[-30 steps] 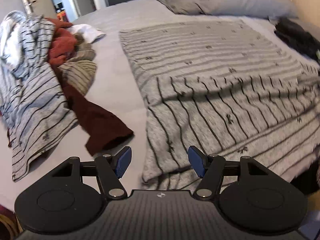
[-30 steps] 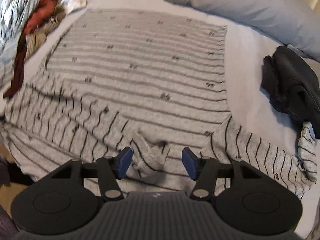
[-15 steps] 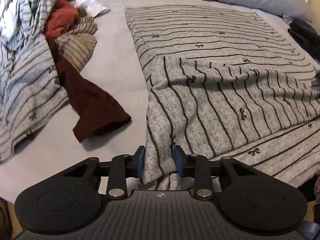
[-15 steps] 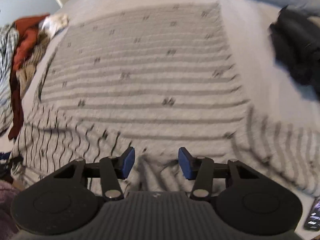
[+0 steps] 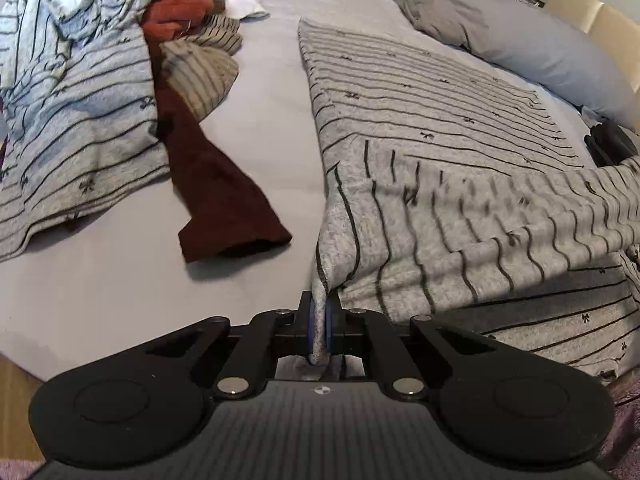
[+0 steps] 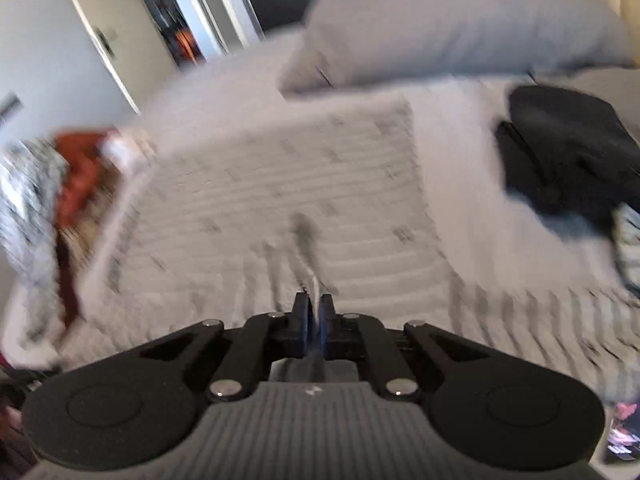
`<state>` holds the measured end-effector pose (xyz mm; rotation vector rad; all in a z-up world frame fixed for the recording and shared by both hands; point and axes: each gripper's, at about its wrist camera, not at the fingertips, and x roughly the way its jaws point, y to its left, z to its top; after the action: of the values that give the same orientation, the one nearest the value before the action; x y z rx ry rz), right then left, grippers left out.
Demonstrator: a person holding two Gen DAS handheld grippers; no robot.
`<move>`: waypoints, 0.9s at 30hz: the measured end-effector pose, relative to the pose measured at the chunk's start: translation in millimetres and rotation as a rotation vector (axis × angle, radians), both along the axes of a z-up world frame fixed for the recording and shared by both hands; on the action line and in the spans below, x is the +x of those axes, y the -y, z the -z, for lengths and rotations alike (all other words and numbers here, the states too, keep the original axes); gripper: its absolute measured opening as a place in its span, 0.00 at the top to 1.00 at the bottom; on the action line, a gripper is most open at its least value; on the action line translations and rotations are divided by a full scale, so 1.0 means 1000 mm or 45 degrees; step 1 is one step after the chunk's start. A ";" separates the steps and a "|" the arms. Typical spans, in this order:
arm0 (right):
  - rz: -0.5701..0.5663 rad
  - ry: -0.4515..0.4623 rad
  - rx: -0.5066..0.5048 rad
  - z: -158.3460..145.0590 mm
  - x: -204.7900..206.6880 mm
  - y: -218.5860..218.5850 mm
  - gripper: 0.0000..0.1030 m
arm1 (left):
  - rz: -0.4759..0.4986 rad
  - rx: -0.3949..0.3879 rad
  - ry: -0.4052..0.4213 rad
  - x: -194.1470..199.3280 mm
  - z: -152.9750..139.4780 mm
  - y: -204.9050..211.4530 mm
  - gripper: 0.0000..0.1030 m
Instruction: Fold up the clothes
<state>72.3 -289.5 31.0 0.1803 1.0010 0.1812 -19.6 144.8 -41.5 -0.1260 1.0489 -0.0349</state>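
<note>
Striped grey garment (image 5: 432, 128), black lines with small bow motifs, is spread flat over the grey bed (image 5: 272, 128), ahead of both sets of jaws. Its near left corner is pinched between the blue pads of the left gripper (image 5: 319, 330), whose jaws are closed tight on the cloth; a fold of the fabric is drawn up from the bed and stretched away to the right of these jaws, sagging in a wavy band. A second fold of the same garment (image 6: 280, 208) is clamped in the right gripper (image 6: 315, 330), jaws pressed together on a thin ridge of cloth running straight ahead; this view is heavily blurred. Left of the left jaws, apart from the garment, a pile of clothes (image 5: 80, 80) is heaped: a light striped piece, a dark red item (image 5: 216, 196) trailing toward the jaws, an orange-red one (image 5: 176, 4), a beige striped one and something white. Beyond the garment, far ahead, a grey pillow (image 5: 520, 40) is laid. Ahead and right of the right jaws, a black item (image 6: 568, 152) is seen lying on the bed, beside the garment's edge.
</note>
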 end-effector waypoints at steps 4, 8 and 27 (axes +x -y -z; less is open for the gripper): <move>-0.098 -0.285 -0.281 0.052 0.002 -0.016 0.89 | 0.051 0.058 -0.049 0.002 0.007 0.008 0.97; -0.100 -0.301 -0.235 0.060 -0.001 -0.011 0.85 | 0.062 0.094 -0.066 0.000 0.006 0.012 0.76; -0.072 -0.210 -0.152 0.055 0.055 -0.034 0.58 | -0.036 -0.183 -0.044 0.118 -0.042 -0.008 0.51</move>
<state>127.7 -255.4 -23.6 0.0580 1.1783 0.1596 98.0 152.7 0.6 -0.2726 1.0788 -0.0829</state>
